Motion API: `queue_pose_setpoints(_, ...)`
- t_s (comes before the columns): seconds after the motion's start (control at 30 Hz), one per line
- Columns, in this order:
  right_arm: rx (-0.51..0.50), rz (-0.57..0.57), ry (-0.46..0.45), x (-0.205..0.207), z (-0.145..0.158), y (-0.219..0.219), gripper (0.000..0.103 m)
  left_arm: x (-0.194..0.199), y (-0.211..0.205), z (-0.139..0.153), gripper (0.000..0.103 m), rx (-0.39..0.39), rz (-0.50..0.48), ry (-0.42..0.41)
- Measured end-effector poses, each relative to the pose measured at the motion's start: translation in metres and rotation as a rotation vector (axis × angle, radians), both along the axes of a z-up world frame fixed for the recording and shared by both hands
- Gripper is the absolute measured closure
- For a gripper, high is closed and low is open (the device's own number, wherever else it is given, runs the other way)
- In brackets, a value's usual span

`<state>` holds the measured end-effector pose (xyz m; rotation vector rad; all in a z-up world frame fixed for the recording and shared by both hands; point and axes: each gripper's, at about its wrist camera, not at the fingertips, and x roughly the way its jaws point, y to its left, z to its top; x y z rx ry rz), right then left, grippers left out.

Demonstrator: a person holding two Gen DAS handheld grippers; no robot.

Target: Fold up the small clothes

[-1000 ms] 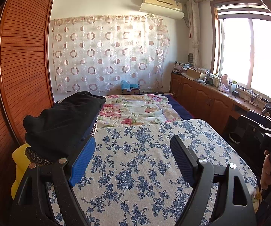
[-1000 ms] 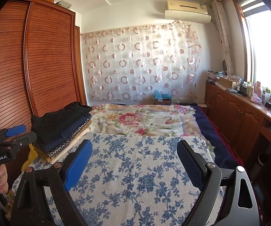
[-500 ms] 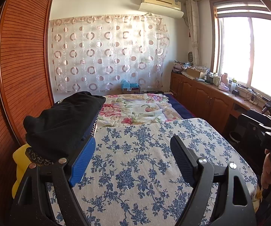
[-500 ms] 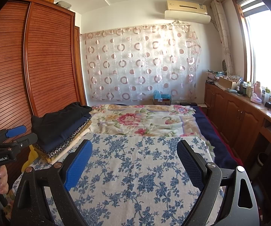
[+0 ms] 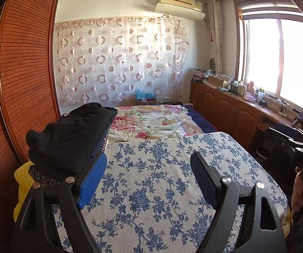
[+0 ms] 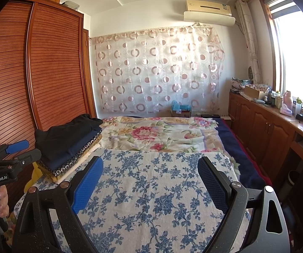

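Both claws, the left gripper (image 5: 147, 172) and right gripper (image 6: 149, 181), gape wide and empty beside the clothes pile (image 6: 67, 139); a bump could topple it.

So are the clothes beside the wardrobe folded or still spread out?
Folded. The clothes sit as a neat stack of flat layers, black on top, at the edge of the blue floral cloth.

The lower layers of the stack of folded clothes (image 6: 67, 145) show only as edges under the black top piece, the yellow thing (image 5: 23, 181) beneath is mostly covered, and the small items on the window-side surface (image 6: 278, 103) are too small to name
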<state>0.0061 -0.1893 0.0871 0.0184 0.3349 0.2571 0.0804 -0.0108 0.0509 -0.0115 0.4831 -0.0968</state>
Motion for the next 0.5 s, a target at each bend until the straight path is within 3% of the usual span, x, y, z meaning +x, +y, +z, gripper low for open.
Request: queue_pose_setpoints(0.5, 0.002, 0.003, 0.000, 0.0001, -0.0001, -0.0007, 0.011, -0.0019, -0.0001, 0.0021, 0.021, -0.001, -0.003, 0.001)
